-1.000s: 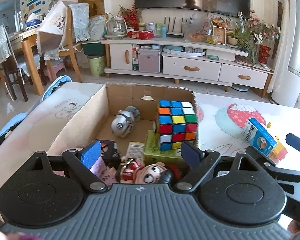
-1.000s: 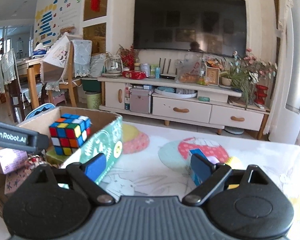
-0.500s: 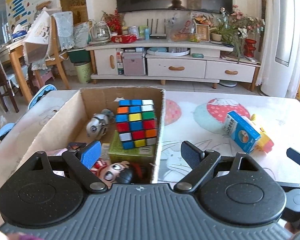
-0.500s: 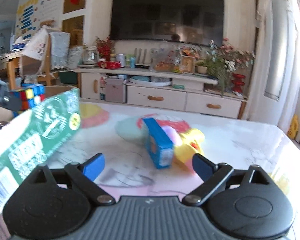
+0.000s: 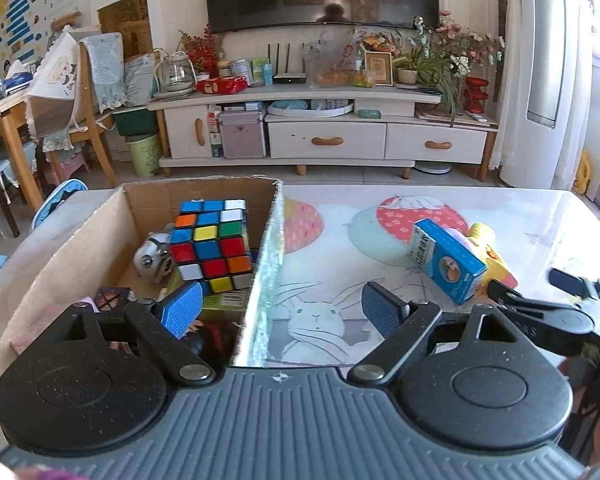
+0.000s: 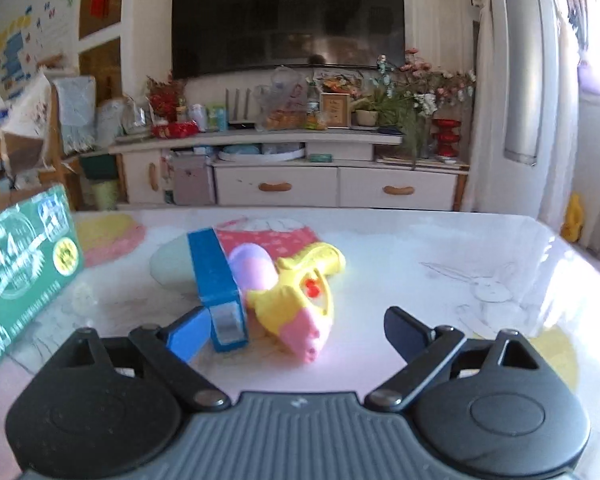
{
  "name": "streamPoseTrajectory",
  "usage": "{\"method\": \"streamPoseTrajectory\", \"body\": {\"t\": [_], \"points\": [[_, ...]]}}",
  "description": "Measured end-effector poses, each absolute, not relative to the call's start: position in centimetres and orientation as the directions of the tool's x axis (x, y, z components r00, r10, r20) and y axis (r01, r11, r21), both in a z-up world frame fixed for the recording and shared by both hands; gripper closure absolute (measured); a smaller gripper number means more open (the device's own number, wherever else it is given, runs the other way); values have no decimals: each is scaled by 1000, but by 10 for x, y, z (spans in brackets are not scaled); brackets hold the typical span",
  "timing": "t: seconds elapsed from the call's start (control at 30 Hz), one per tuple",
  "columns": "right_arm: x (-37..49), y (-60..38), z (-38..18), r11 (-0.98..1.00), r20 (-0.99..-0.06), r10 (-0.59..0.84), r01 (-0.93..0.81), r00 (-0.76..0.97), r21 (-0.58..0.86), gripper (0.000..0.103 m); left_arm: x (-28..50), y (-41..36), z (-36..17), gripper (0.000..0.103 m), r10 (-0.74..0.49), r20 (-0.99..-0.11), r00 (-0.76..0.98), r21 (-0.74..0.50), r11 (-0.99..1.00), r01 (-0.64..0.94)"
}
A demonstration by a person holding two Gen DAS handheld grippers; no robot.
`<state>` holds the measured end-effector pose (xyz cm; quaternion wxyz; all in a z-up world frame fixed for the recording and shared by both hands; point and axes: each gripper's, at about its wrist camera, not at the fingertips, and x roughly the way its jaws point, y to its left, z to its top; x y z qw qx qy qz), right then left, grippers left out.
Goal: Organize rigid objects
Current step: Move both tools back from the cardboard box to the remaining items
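- Cardboard box (image 5: 80,248) at table's left edge; holds Rubik's cube (image 5: 210,244), small grey toy (image 5: 154,258), other pieces.
- Blue carton (image 6: 216,284) and yellow toy water gun (image 6: 300,292) touching, loose at mid-table, not yet boxed.
- Right gripper (image 6: 296,330) spread wide, flanking both, gripping nothing; pickup judged next.
- Left gripper (image 5: 282,312) spread, empty, straddling box's right wall.

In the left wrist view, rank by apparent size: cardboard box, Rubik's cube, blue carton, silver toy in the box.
1. Cardboard box, clearly largest.
2. Rubik's cube.
3. Blue carton; it looks close to the cube, so this order is unsure.
4. Silver toy, smallest, partly hidden behind the cube.
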<state>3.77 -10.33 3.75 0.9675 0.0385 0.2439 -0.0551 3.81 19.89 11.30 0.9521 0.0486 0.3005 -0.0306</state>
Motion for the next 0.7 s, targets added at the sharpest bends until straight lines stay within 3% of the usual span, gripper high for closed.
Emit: {"method": "streamPoseTrajectory", "body": {"t": [0.2,0.43,0.7], "points": [[56,-88,38,999,-458,28,-9,888,44,31,37,195,109,0,-47,-574,817,70,992,106],[77,-82,29,998,-496,60,-63,866,10,76,42,190,105,0,-78,-577,813,42,991,125],[61,-67,29,987,-496,159,-144,854,68,80,50,183,100,0,-149,-601,785,-24,985,168]]}}
